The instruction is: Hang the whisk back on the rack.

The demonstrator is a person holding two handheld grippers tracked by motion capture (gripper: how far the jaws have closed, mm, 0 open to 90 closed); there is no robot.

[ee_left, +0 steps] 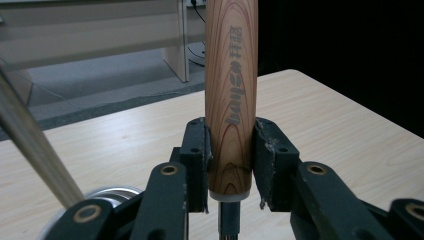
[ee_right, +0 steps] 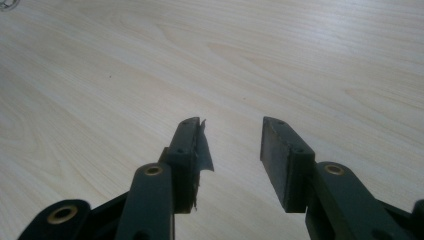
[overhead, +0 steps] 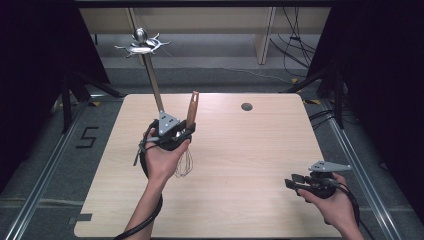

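Whisk held upright over the table, left hand.

Table (overhead: 240, 165), of pale wood, was the largest item; a metal stand (overhead: 150, 75) with a spoon-like cluster at its top rose behind its far left part. Over the left half of the table, the person's left forearm reached forward from the bottom edge, with the left hand (overhead: 161, 159) raised and wrapped around the left gripper (overhead: 176, 131). Its jaws were clamped on the wooden handle of the whisk (ee_left: 231, 90), just above the handle's lower end; the handle pointed up and the wire loops hung below the hand, above the tabletop. The right hand (overhead: 336, 202) rested low near the table's near right corner, carrying the right gripper (ee_right: 231, 150), jaws apart and holding nothing, aimed at bare wood.
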